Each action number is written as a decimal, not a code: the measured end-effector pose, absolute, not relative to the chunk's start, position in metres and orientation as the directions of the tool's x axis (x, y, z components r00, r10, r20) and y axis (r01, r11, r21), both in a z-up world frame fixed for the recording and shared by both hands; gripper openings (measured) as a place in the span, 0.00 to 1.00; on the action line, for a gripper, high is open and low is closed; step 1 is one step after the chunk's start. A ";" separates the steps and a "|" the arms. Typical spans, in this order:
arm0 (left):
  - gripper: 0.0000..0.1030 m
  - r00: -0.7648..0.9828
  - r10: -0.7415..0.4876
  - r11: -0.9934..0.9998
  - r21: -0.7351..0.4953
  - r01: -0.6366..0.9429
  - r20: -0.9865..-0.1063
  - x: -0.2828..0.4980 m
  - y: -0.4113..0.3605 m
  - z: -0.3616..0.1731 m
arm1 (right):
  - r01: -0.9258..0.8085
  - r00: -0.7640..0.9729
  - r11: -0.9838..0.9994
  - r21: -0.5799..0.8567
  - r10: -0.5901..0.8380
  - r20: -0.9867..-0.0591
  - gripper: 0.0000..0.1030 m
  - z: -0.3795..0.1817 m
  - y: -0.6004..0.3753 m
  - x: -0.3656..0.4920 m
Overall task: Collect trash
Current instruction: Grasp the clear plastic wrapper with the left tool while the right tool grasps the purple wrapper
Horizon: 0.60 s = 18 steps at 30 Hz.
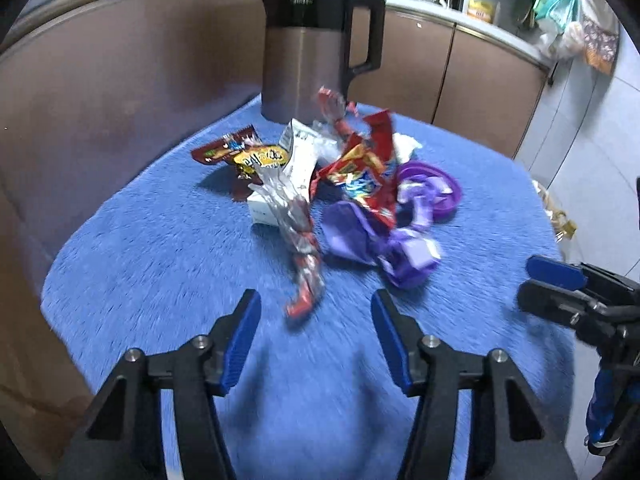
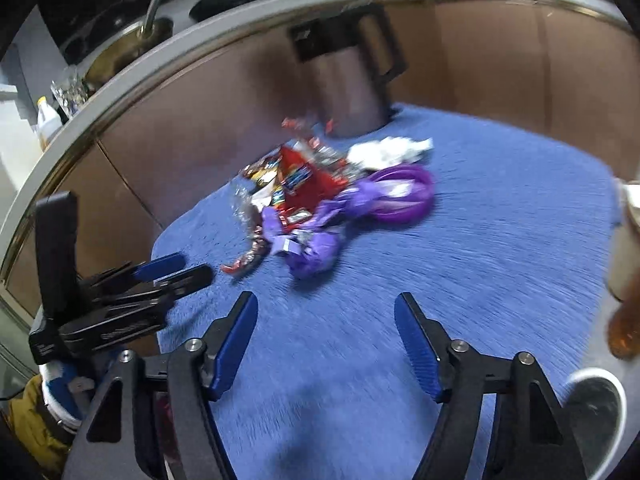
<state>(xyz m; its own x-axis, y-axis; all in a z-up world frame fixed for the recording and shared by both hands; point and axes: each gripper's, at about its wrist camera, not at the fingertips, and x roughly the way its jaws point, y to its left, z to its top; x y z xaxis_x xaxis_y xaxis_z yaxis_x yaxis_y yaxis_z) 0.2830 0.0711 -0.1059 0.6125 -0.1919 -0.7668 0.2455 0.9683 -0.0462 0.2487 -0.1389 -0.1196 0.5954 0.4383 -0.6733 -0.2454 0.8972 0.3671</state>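
Risk: both my grippers empty, jaws partly open, nothing between pads. Left gripper aims at 12 o'clock toward loose heap of crumpled foil and plastic snack wrappers, red, purple, clear. Light wrappers likely to slide on fuzzy blue cloth or scatter if pinched at edge. Tall grey kettle with black handle stands behind heap; overreach may knock it. Right gripper faces heap at 12 o'clock too; grippers could collide.
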 end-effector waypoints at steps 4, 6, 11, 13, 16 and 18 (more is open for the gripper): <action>0.43 0.574 -0.202 0.962 -0.051 0.268 -0.793 0.312 0.073 -0.123 | -0.268 0.530 0.873 0.407 0.486 -0.695 0.65 -0.140 -0.116 0.292; 0.33 0.556 -0.204 0.959 -0.051 0.279 -0.806 0.321 0.072 -0.131 | -0.271 0.509 0.870 0.413 0.493 -0.706 0.65 -0.149 -0.108 0.310; 0.15 0.524 -0.230 0.953 -0.081 0.291 -0.820 0.331 0.072 -0.145 | -0.259 0.470 0.870 0.418 0.492 -0.733 0.51 -0.168 -0.093 0.339; 0.14 0.528 -0.238 0.952 -0.090 0.291 -0.815 0.331 0.074 -0.146 | -0.250 0.451 0.867 0.431 0.498 -0.741 0.42 -0.174 -0.091 0.340; 0.13 0.531 -0.257 0.951 -0.115 0.286 -0.807 0.325 0.076 -0.144 | -0.252 0.458 0.866 0.432 0.500 -0.735 0.38 -0.176 -0.093 0.337; 0.13 0.534 -0.267 0.951 -0.130 0.280 -0.802 0.315 0.081 -0.140 | -0.252 0.462 0.867 0.431 0.499 -0.733 0.36 -0.172 -0.095 0.326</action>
